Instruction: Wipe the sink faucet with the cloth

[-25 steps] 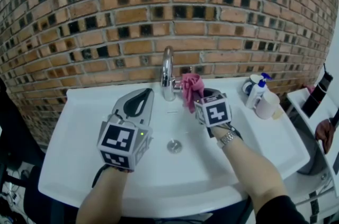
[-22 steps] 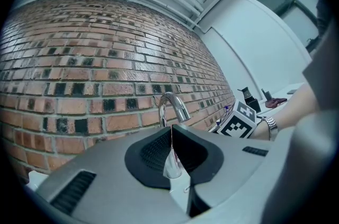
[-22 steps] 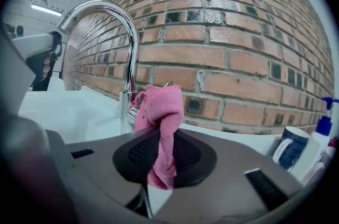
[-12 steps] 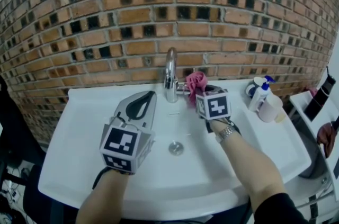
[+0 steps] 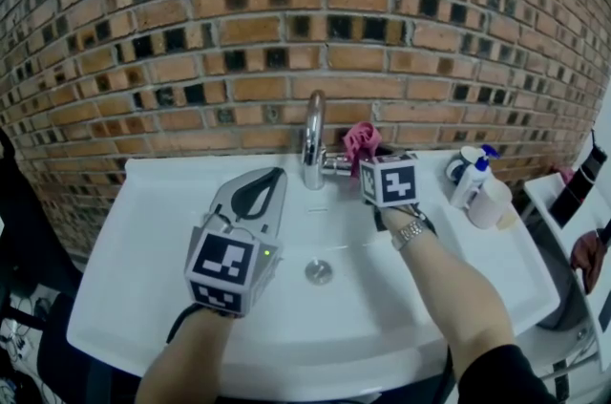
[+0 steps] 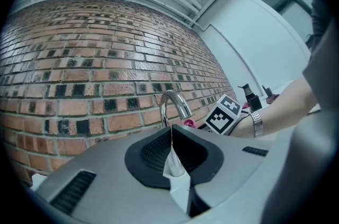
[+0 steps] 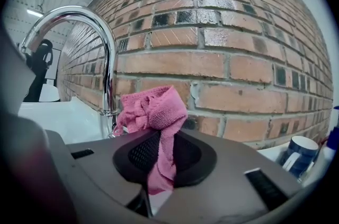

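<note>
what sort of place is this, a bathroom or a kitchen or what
Probably a washroom or utility corner, though I can't be sure. A white sink with a chrome faucet sits against a bare brick wall, and a pump bottle stands on its rim.

1. Faucet (image 5: pixel 313 139) stands at sink (image 5: pixel 143 230) rear centre, before wall (image 5: pixel 191 30).
2. Cloth (image 5: pixel 361 138) just right of faucet.
3. Drain (image 5: pixel 318 271) in sink, before faucet.
4. Bottle (image 5: pixel 471 180) and cup (image 5: pixel 490 202) on sink's right rear, side by side.
</note>
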A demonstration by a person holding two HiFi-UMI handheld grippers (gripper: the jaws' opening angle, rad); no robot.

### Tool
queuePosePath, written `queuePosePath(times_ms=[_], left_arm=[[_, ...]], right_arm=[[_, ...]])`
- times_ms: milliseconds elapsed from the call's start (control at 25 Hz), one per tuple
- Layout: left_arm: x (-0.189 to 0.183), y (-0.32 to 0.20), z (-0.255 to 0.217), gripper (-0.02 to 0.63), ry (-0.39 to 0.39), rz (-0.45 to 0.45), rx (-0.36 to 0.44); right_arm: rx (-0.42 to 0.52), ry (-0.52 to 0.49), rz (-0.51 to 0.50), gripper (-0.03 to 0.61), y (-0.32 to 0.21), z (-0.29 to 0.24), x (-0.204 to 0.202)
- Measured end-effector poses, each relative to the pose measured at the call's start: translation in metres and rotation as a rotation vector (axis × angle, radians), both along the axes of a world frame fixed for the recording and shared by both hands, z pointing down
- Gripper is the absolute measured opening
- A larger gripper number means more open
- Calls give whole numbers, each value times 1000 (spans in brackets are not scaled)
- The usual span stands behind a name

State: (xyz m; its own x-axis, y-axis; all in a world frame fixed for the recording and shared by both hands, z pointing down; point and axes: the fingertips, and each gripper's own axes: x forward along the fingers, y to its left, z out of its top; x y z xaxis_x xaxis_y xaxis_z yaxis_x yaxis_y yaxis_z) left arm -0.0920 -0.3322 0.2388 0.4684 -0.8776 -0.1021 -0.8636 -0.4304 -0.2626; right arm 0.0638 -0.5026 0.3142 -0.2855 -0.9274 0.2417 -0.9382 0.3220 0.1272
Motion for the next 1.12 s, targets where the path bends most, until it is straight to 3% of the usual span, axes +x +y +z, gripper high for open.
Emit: queuePosePath(times_ms=[1120], left_arm=[[-2,-2,-2,12,4,-7,6]], right_arm=[[119,-14,-4,54,9,-53,6]])
